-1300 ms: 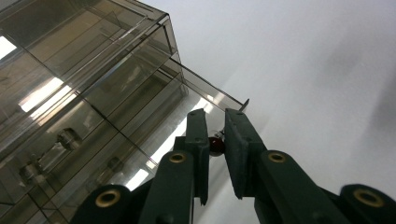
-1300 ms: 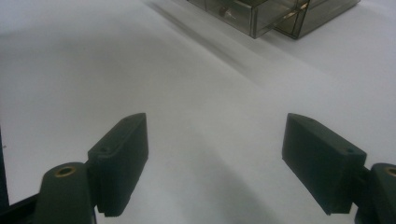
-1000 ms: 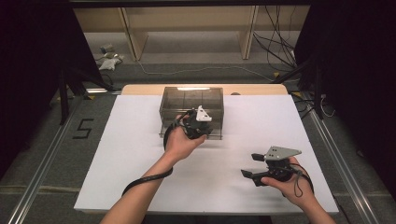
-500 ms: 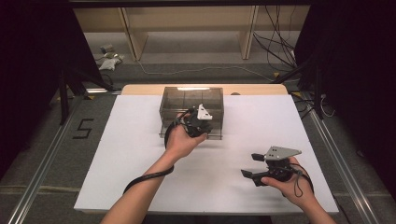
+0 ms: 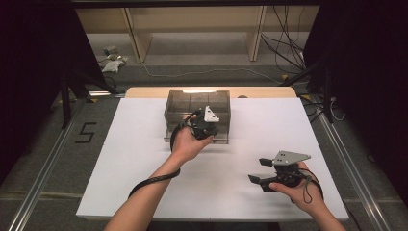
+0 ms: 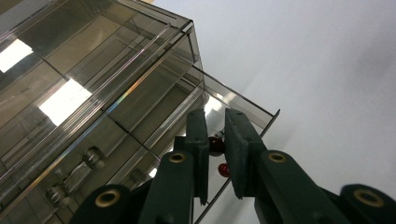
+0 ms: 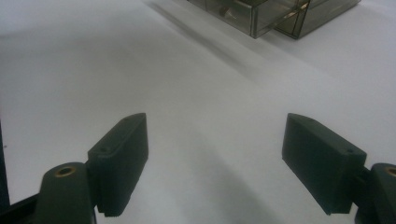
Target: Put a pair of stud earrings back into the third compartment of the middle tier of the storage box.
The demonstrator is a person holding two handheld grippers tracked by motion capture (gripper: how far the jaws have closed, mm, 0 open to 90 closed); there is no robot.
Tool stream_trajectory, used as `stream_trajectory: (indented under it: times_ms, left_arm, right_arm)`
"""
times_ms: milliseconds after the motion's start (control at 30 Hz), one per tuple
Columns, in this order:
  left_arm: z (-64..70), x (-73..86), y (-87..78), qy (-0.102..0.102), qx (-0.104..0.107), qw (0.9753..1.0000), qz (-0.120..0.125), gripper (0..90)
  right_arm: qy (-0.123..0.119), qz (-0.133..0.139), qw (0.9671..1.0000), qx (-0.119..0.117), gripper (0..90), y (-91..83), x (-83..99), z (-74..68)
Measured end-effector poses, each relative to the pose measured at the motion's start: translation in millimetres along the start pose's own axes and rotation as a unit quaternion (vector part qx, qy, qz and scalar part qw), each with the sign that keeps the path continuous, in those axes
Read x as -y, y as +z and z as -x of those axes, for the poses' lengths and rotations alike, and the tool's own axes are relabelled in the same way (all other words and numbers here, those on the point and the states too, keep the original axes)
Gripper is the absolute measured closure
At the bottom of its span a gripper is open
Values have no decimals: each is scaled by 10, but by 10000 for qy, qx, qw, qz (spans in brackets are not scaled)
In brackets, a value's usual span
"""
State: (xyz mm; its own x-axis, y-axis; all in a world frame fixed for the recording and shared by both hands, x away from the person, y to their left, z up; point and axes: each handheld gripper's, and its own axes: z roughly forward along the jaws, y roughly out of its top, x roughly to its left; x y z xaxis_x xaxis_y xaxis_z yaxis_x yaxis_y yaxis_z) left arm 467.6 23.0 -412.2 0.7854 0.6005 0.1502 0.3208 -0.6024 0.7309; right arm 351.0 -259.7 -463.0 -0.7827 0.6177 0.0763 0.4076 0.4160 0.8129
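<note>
A smoky clear plastic drawer box stands at the back middle of the white table. My left gripper is at its front right, where one drawer is pulled partly out. In the left gripper view the left gripper has its jaws almost together on a small dark red ball over that open drawer. A second red spot just below looks like the ball's reflection. My right gripper rests open at the near right, jaws wide apart in the right gripper view, with nothing between them.
The white table sheet lies bare around both hands. From the right gripper the box and its drawer show far ahead. Metal rails run along both table sides. Shelving and cables sit beyond the far edge.
The left gripper has edged slightly right and closer to the box front. The right gripper has not moved.
</note>
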Motion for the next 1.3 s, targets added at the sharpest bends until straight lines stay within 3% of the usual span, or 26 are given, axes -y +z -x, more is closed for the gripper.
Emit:
stream_trajectory:
  times_ms: [1300]
  left_arm:
    - [-41,-24,115,-73,55,9999,-105,800]
  right_arm:
    - [33,8,10000,-2,235,4,-2,-3]
